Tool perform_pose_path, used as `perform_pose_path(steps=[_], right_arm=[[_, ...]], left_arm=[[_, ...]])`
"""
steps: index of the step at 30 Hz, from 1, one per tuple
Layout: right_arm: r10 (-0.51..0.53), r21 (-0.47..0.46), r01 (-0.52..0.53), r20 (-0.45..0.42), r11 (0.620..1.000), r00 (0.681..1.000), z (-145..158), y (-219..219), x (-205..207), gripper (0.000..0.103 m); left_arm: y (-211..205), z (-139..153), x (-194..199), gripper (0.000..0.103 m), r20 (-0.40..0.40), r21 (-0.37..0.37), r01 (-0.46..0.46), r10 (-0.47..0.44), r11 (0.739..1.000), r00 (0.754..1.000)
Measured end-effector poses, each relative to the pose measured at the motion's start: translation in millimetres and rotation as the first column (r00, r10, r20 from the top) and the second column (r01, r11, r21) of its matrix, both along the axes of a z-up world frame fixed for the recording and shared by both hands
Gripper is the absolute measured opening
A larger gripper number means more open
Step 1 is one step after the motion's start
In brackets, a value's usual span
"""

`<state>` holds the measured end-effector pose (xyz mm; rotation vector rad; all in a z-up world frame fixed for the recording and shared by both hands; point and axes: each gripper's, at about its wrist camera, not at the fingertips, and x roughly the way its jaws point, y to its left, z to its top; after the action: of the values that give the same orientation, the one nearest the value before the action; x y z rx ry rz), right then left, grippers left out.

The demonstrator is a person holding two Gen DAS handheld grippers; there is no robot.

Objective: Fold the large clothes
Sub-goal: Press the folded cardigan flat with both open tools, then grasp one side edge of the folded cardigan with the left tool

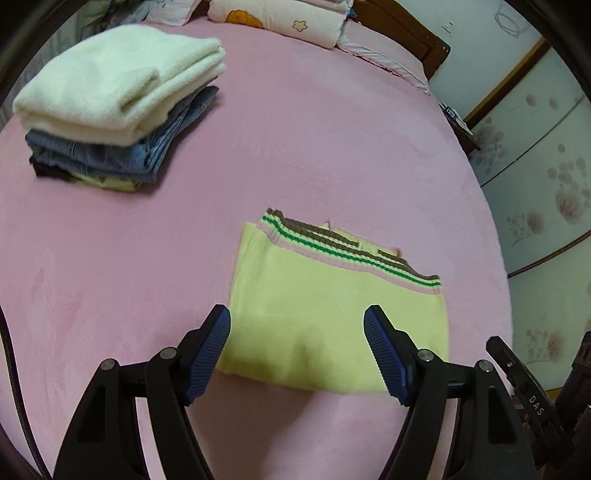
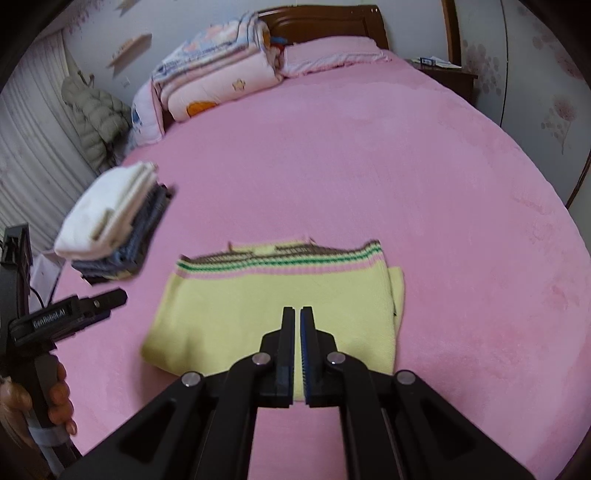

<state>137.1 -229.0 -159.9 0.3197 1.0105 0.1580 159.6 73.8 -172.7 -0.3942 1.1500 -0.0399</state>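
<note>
A folded pale yellow sweater [image 1: 332, 317] with a green, pink and brown striped hem lies flat on the pink bed [image 1: 295, 147]. My left gripper [image 1: 297, 317] hovers above its near edge, jaws wide open, nothing between the blue pads [image 1: 214, 347]. In the right wrist view the same sweater [image 2: 258, 302] lies below my right gripper [image 2: 298, 314], whose jaws are shut together with nothing held, raised above the cloth. The left gripper [image 2: 110, 299] shows at the left edge there, held by a hand [image 2: 55, 398].
A stack of folded clothes [image 1: 110, 103], white on top of blue jeans, sits at the far left of the bed; the stack [image 2: 114, 229] also shows in the right view. Folded quilts and pillows [image 2: 218, 74] lie by the wooden headboard [image 2: 325, 22]. A nightstand [image 2: 443, 74] stands far right.
</note>
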Motion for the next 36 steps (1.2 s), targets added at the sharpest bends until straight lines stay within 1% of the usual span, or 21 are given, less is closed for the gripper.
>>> perform_pose_path(steps=[4, 8, 11, 13, 14, 16, 19, 22, 23, 24, 25, 26, 28, 31, 33, 36], right_arm=[[0.003, 0.002, -0.003, 0.043, 1.000, 0.999, 15.9, 7.9, -4.1, 0.002], [0.019, -0.010, -0.018, 0.062, 1.000, 0.998, 21.8, 19.5, -8.7, 0.002], [0.035, -0.043, -0.033, 0.050, 0.999, 0.998, 18.7, 30.9, -13.1, 0.002], [0.045, -0.055, -0.042, 0.047, 0.998, 0.998, 16.9, 36.0, -15.4, 0.002], [0.046, -0.054, -0.044, 0.044, 0.998, 0.998, 15.6, 37.8, -16.4, 0.002], [0.049, -0.048, -0.047, 0.042, 0.998, 0.998, 13.5, 40.0, -18.2, 0.002], [0.057, -0.065, -0.055, 0.032, 0.996, 0.998, 8.4, 44.2, -20.0, 0.002], [0.067, -0.065, -0.065, 0.019, 0.996, 0.998, 0.6, 46.5, -20.3, 0.003], [0.067, -0.067, -0.066, 0.017, 0.996, 0.998, -2.4, 47.0, -20.7, 0.006], [0.065, -0.069, -0.064, 0.014, 0.996, 0.998, -6.3, 47.3, -21.1, 0.013], [0.062, -0.067, -0.062, 0.011, 0.996, 0.998, -9.8, 47.3, -21.6, 0.018], [0.056, -0.061, -0.055, 0.008, 0.997, 0.998, -13.9, 46.6, -22.3, 0.025], [0.046, -0.056, -0.046, -0.001, 0.997, 0.999, -20.5, 46.3, -23.6, 0.028], [0.043, -0.066, -0.044, -0.019, 0.997, 0.999, -30.8, 47.9, -24.5, 0.028], [0.050, -0.077, -0.052, -0.022, 0.996, 0.998, -36.6, 50.6, -25.1, 0.028], [0.066, -0.088, -0.067, -0.015, 0.994, 0.998, -41.5, 53.7, -24.5, 0.028]], left_arm=[[-1.8, 1.8, -10.2, 0.074, -0.026, -0.043, -0.035, 0.034, 0.998, 0.999], [-3.9, 1.4, -20.1, 0.074, -0.036, -0.045, -0.063, 0.062, 0.997, 0.997], [-7.3, -1.7, -25.0, 0.076, -0.046, -0.025, -0.066, 0.065, 0.998, 0.997], [-9.7, -3.1, -28.5, 0.081, -0.057, -0.017, -0.062, 0.061, 0.998, 0.997], [-11.0, -4.6, -30.2, 0.083, -0.063, -0.017, -0.061, 0.059, 0.998, 0.996], [-13.5, -8.7, -33.4, 0.083, -0.072, -0.020, -0.062, 0.060, 0.998, 0.996], [-17.9, -19.5, -35.8, 0.083, -0.103, -0.022, -0.057, 0.055, 0.998, 0.993], [-19.5, -32.6, -37.3, 0.084, -0.133, -0.048, -0.061, 0.054, 0.997, 0.990], [-20.1, -36.2, -37.5, 0.084, -0.140, -0.053, -0.060, 0.052, 0.997, 0.989], [-20.7, -40.7, -37.6, 0.084, -0.148, -0.056, -0.059, 0.050, 0.997, 0.988], [-21.3, -45.2, -37.8, 0.085, -0.157, -0.057, -0.059, 0.049, 0.997, 0.986], [-21.7, -48.3, -38.2, 0.085, -0.163, -0.060, -0.060, 0.049, 0.996, 0.985], [-22.0, -56.1, -39.5, 0.087, -0.175, -0.069, -0.064, 0.051, 0.996, 0.983], [-20.8, -71.0, -42.2, 0.087, -0.185, -0.110, -0.079, 0.058, 0.991, 0.981], [-19.1, -83.7, -44.8, 0.087, -0.180, -0.152, -0.093, 0.065, 0.984, 0.982], [-13.5, -100.9, -51.1, 0.087, -0.139, -0.233, -0.135, 0.105, 0.963, 0.985]])
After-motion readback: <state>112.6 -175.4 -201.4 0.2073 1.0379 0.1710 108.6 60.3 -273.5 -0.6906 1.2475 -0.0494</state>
